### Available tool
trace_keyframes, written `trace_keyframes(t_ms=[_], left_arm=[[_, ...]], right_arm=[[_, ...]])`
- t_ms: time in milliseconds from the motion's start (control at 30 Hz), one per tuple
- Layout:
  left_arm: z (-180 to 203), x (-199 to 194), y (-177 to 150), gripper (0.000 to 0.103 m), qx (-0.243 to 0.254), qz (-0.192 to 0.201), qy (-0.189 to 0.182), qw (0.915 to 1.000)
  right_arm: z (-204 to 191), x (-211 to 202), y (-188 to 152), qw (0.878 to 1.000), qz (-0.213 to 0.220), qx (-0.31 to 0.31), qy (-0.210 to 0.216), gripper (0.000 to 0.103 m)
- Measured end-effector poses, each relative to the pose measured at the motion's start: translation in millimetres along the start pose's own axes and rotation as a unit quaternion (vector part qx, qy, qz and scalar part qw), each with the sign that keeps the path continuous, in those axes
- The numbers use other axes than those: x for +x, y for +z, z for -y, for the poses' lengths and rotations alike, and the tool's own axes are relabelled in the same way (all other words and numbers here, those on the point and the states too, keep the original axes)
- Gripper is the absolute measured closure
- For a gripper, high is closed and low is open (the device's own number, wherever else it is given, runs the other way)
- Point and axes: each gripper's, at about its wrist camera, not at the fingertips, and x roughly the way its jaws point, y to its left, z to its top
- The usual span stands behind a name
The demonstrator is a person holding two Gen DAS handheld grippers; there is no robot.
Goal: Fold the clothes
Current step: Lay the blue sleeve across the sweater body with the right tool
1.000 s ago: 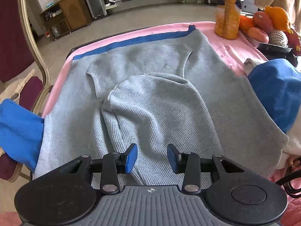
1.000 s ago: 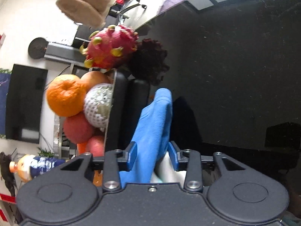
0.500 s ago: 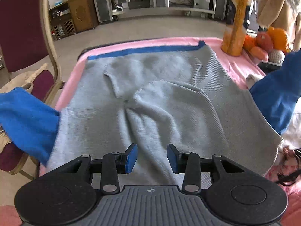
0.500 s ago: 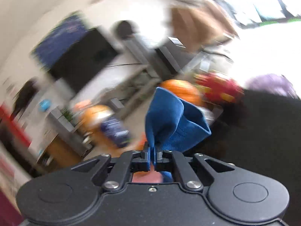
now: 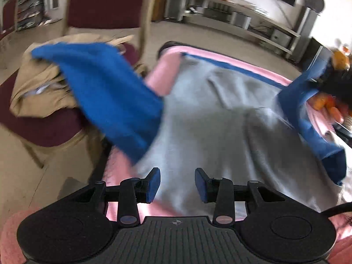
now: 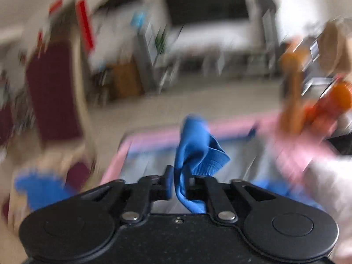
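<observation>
A grey knit sweater (image 5: 220, 118) lies spread over a pink cloth (image 5: 231, 59) on the table. A blue garment lies partly under it; one blue sleeve (image 5: 110, 92) hangs off the left edge toward a chair. The other blue sleeve (image 5: 308, 114) is lifted at the right. My right gripper (image 6: 180, 184) is shut on that blue sleeve's cuff (image 6: 198, 151), held above the table. My left gripper (image 5: 177, 184) hovers open over the sweater's near hem, holding nothing.
A maroon chair (image 5: 105, 2) with a tan garment (image 5: 37, 88) on its seat stands left of the table. Oranges and other fruit (image 5: 327, 103) sit at the table's right side, beside an orange bottle (image 6: 292, 101). Both views are motion-blurred.
My right gripper shut on the blue sleeve and swung it up and over toward the table. My left gripper stayed open and turned left, bringing the chair and hanging sleeve into view.
</observation>
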Motion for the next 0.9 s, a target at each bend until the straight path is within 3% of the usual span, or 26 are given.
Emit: trace_keyframes(t_ms=[67,133,233,300,467,533,700,800,900], left_arm=[[-9.3,5.5,-1.9,0.065,-0.012,-0.007,-0.006,0.9999],[-16.0,11.2,-3.2,0.065,-0.024,-0.015,-0.016,0.9995],[-13.4,17.4,-3.0,0.065,-0.020,-0.020,-0.018,0.9994],[-9.1,21.2,-2.6,0.065,-0.014,-0.027,-0.022,0.9993],[12.2,31.2,2.0,0.065,0.003,-0.048,-0.041,0.9980],[27.0,34.5,6.4,0.065,0.014,-0.051,-0.047,0.9975],[59.4,38.2,34.2,0.064,0.046,0.015,-0.036,0.9982],[63.3,39.1,59.6,0.057,0.049,0.049,-0.076,0.9947],[73.1,54.0,84.8,0.053,0.064,0.044,-0.095,0.9924]], right_arm=[[-11.4,12.4,-16.1,0.997,-0.067,-0.011,0.038,0.081],[-11.1,9.6,-23.4,0.992,-0.104,-0.016,0.067,0.074],[18.2,-15.4,-15.2,0.991,-0.103,0.004,0.081,0.057],[47.7,-29.7,-5.0,0.993,-0.092,0.014,0.075,0.053],[125.0,-42.1,-9.9,0.996,-0.075,0.039,0.019,0.054],[151.6,-35.9,-20.8,0.995,-0.077,0.064,0.021,0.064],[196.1,-21.7,-42.4,0.989,-0.097,0.113,0.021,0.065],[206.3,-17.5,-47.2,0.985,-0.108,0.130,0.021,0.061],[214.6,-17.8,-46.7,0.983,-0.106,0.145,0.025,0.057]])
